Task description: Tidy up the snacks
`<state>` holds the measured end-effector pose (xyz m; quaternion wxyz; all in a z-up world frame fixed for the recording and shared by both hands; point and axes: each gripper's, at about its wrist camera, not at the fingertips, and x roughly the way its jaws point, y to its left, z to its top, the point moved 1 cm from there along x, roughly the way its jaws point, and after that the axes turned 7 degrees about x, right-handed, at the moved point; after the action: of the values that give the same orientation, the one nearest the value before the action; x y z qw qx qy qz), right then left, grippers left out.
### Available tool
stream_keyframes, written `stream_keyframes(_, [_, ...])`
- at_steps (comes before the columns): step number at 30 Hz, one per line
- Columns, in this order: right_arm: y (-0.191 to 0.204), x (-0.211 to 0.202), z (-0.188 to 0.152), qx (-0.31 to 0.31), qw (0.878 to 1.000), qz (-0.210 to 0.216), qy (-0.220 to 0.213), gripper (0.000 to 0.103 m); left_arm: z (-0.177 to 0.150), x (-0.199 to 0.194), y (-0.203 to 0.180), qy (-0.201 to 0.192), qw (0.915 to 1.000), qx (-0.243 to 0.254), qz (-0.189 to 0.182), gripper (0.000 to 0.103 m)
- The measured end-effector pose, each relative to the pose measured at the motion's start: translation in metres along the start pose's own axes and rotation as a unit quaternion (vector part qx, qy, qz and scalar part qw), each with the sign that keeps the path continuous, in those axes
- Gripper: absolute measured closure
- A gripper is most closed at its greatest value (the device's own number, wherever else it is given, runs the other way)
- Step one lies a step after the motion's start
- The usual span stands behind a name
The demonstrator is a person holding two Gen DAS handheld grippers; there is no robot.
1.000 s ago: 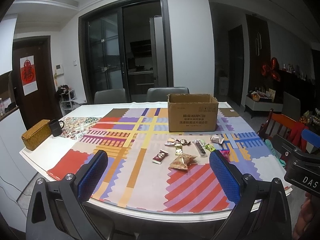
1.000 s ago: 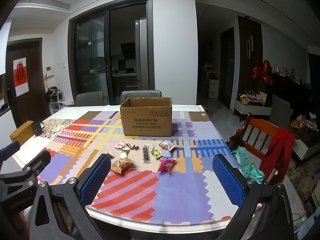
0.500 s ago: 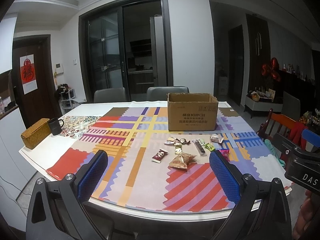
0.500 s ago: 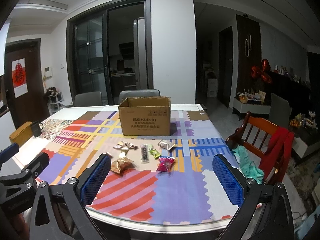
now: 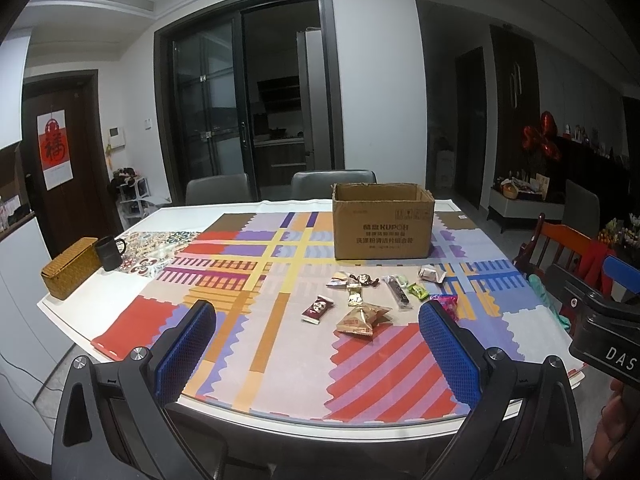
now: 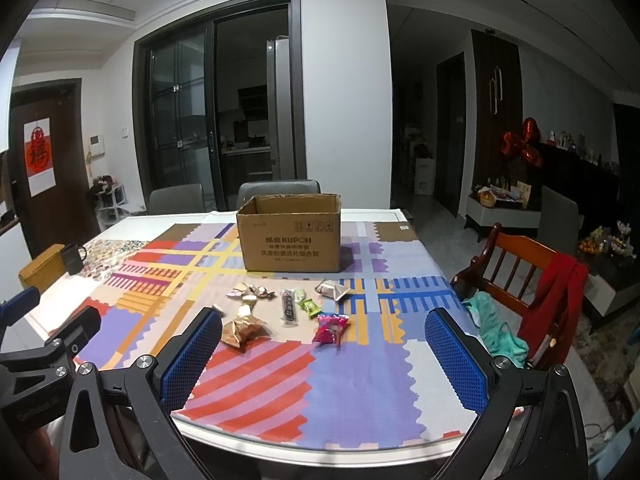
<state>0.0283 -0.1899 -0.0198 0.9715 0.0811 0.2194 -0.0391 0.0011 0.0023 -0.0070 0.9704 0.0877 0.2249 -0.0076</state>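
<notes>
Both the left gripper (image 5: pixel 316 344) and right gripper (image 6: pixel 324 350) hover with fingers spread and empty, facing wrapped snacks (image 6: pixel 288 308) scattered on the worktop (image 6: pixel 360 368), an open cardboard box (image 6: pixel 290 240) waiting at twelve o'clock beyond them, presumably to receive them.

Your left wrist camera sat low at the near edge of the table (image 5: pixel 120 276), facing across it toward the cardboard box (image 5: pixel 383 227) and the glass sliding doors (image 5: pixel 248 104) behind. It stood back from the snack wrappers (image 5: pixel 362 312), which lay right of centre in that view.

Your right wrist camera looked the same way from the same near edge, set further right: the cardboard box (image 6: pixel 289 236) fell left of centre and the wooden chair (image 6: pixel 516 268) came into fuller view.

Both views shared the patterned tablecloth (image 6: pixel 360 360), box, wrappers, doors, the black mug (image 5: pixel 109 249) and the wicker box (image 5: pixel 70 268). Each view also caught the other gripper at its side margin.
</notes>
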Motion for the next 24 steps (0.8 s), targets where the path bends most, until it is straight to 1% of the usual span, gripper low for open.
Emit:
stream_keyframes(11, [-0.001,0.009,-0.003,0.006,1.0,0.002,0.012,0.0,-0.001,0.02,-0.006,0.021,0.9997,0.006,-0.009,0.0])
stream_keyframes(14, [-0.003,0.018,-0.002,0.008,1.0,0.001,0.022,0.0,0.001,0.031,-0.008,0.029,0.9994,0.011,-0.013,0.0])
stream_keyframes(20, [-0.005,0.037,0.004,0.015,1.0,-0.007,0.025,0.0,0.005,0.055,-0.012,0.042,0.9988,0.02,-0.018,0.0])
stream_keyframes(24, [-0.004,0.055,0.003,0.012,0.999,-0.011,0.04,0.0,0.004,0.073,-0.016,0.054,0.998,0.024,-0.023,0.0])
